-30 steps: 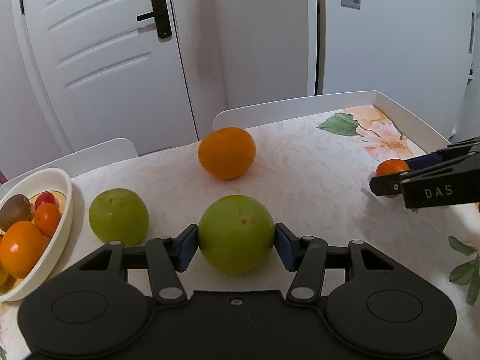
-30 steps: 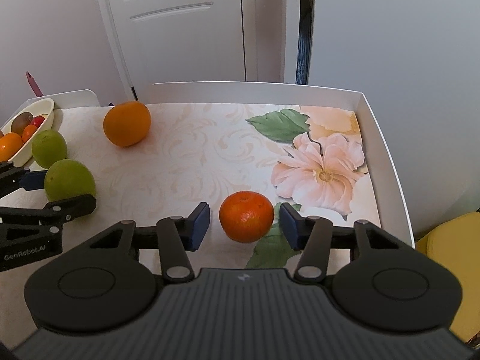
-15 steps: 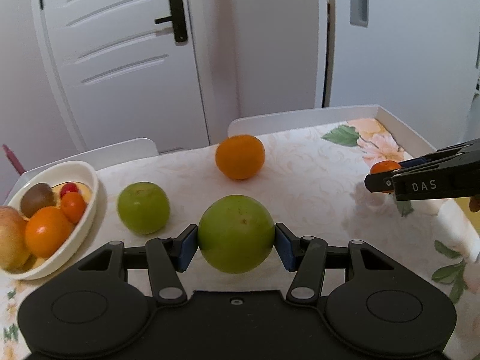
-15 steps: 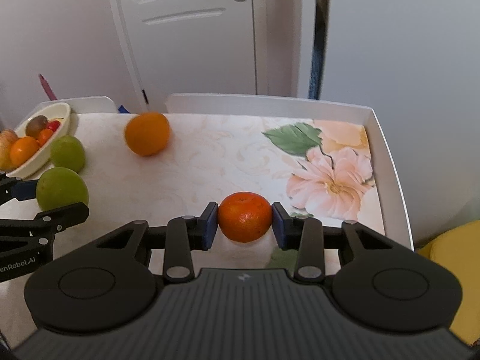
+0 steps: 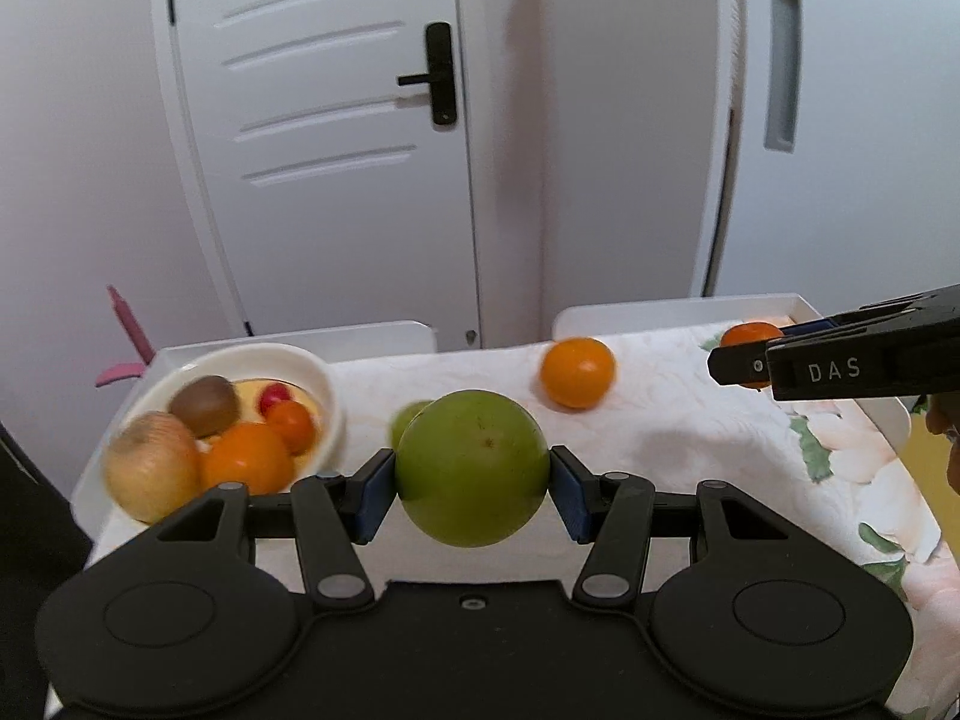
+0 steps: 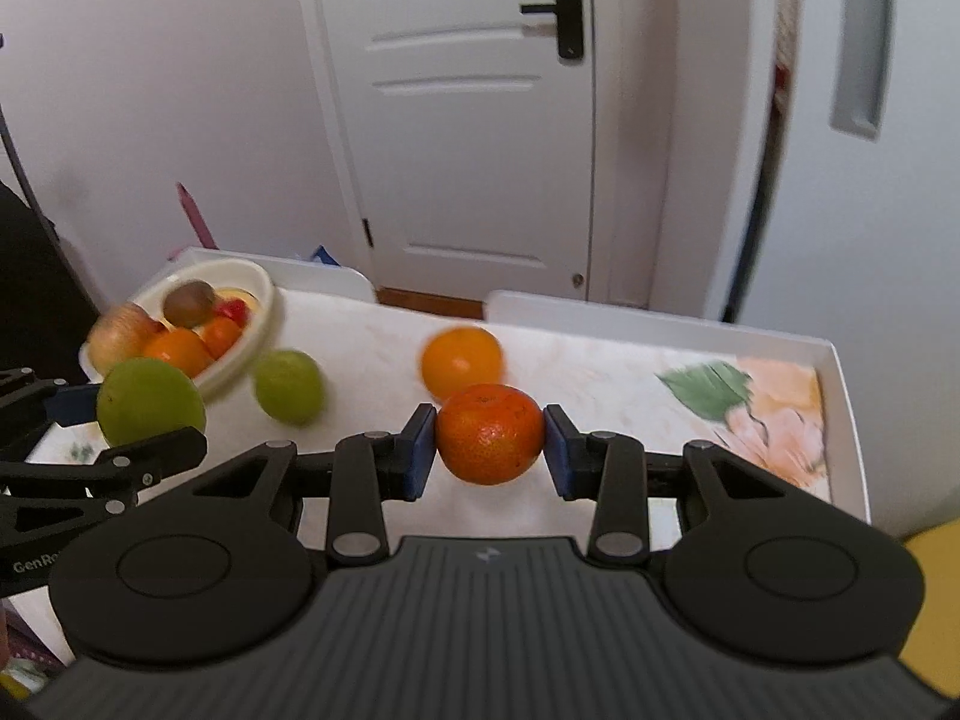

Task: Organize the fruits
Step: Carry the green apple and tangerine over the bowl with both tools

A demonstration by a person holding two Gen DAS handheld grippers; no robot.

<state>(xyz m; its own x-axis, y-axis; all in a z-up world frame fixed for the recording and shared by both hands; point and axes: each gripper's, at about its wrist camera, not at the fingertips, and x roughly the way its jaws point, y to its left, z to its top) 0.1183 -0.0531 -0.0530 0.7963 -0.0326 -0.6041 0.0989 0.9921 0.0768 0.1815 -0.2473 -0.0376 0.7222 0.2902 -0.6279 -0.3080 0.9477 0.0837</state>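
My left gripper point(image 5: 472, 483) is shut on a large green fruit point(image 5: 472, 468), lifted above the table; the same fruit point(image 6: 150, 401) shows at the left of the right wrist view. My right gripper point(image 6: 489, 444) is shut on a small tangerine point(image 6: 489, 433), also held in the air, and seen from the side as the tangerine point(image 5: 750, 337) in the left wrist view. A white bowl point(image 5: 321, 381) at the table's left holds a kiwi, an orange, tomatoes and a pale apple. A second green fruit point(image 6: 288, 387) and an orange point(image 5: 577, 371) lie on the cloth.
The table has a raised white rim point(image 6: 846, 396) and a floral cloth point(image 6: 774, 414). A white door point(image 5: 336, 138) and wall stand behind it. A pink object point(image 5: 126, 330) pokes up behind the bowl. A yellow surface point(image 6: 936, 576) lies off the right edge.
My right gripper closed on the tangerine and lifted it. My left gripper rose with the green fruit. Both views now look from higher, with the bowl nearer.
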